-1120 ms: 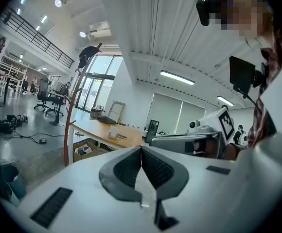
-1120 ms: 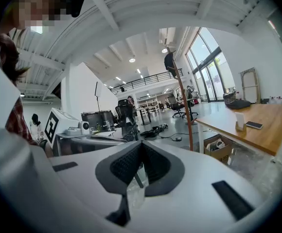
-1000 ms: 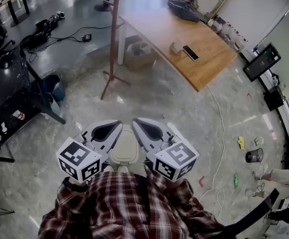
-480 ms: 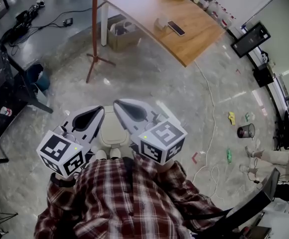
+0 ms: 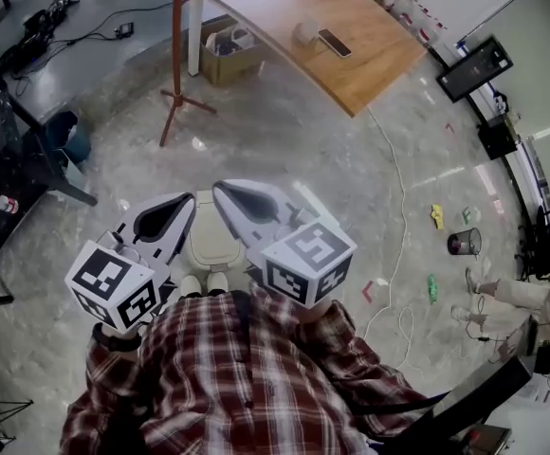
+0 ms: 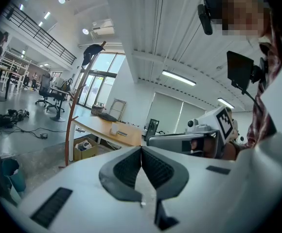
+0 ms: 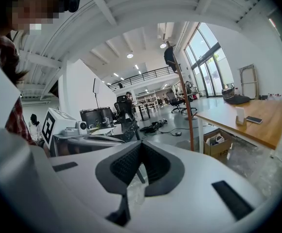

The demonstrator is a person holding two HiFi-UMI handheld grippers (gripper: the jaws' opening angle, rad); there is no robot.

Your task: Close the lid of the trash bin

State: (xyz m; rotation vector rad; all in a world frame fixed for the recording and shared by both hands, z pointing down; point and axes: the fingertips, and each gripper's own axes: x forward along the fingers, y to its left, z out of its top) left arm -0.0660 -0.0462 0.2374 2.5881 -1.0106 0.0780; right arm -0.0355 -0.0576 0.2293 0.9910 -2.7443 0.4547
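A beige trash bin [image 5: 209, 243] stands on the floor right at my feet in the head view. Its pale top faces up and looks flat, and the grippers hide its sides. My left gripper [image 5: 188, 201] hangs over the bin's left edge and my right gripper [image 5: 220, 189] over its right edge, both pointing away from me. In the left gripper view the left gripper [image 6: 141, 148] has its jaws meeting at the tips with nothing between them. The right gripper [image 7: 140, 143] looks the same in the right gripper view. Neither gripper view shows the bin.
A wooden desk [image 5: 322, 36] stands ahead with a cardboard box [image 5: 223, 55] under it. A red-brown coat stand [image 5: 175, 55] rises ahead to the left. A black rack [image 5: 9, 188] and a blue bucket [image 5: 66, 140] are at the left. A white cable [image 5: 403, 254] and a mesh basket [image 5: 463, 245] lie to the right.
The head view has swung so the desk and coat stand slid toward the top left. Both grippers stay shut and keep their places either side of the bin.
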